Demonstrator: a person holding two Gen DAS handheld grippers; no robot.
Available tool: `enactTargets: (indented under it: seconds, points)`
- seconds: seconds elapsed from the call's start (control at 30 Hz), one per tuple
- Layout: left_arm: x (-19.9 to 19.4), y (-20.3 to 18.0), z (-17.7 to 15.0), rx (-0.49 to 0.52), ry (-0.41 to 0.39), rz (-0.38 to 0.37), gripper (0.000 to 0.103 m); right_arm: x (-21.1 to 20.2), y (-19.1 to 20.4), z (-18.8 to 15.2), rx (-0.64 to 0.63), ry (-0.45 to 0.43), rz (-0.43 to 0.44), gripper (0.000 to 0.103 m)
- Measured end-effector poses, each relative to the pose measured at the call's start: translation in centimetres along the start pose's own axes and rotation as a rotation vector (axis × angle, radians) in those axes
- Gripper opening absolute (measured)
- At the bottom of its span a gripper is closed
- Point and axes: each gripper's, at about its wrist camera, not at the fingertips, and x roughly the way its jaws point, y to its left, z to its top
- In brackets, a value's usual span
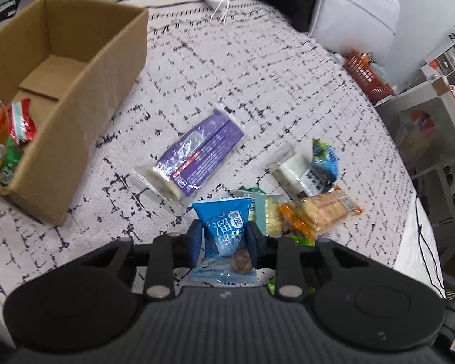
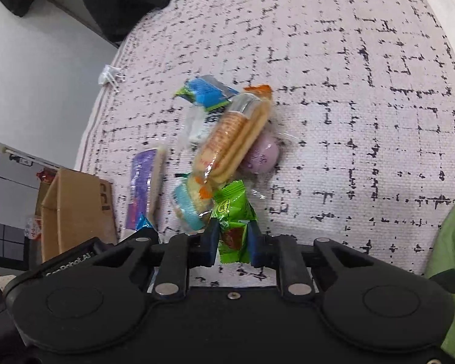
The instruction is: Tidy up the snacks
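Left wrist view: left tongs (image 1: 226, 239) clamp a blue plum packet (image 1: 224, 227). Right tongs (image 2: 234, 239) clamp a green packet (image 2: 233, 227) near the snack pile (image 2: 227, 139).

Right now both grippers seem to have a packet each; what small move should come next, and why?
Probably carry the left gripper across to the cardboard box and drop its blue packet in. Its jaws are shut on the packet, and the box, holding a few snacks, sits open at the left. The right gripper grips a green packet.

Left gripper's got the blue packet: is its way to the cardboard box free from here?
Probably yes. The left gripper holds the blue packet; the cardboard box stands open-topped, only bare patterned cloth between.
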Motion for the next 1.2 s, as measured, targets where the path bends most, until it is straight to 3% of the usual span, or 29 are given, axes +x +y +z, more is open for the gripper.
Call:
enactTargets:
  seconds: [0.4, 0.73, 1.2]
  points:
    - [-6.5, 0.2, -0.1, 0.051, -0.088, 0.009, 0.03, -3.3, 2.4, -0.8, -0.075, -0.071, 0.138, 0.019]
    - [-11.7, 2.6, 0.5, 0.05, -0.168, 0.021, 0.03, -4.7, 5.4, -2.6, -0.13, -0.12, 0.201, 0.019]
    - [-15.5, 7.8, 1.7, 0.004, -0.226, 0.033, 0.03, -4.8, 10.4, -5.8, -0.274, -0.168, 0.249, 0.019]
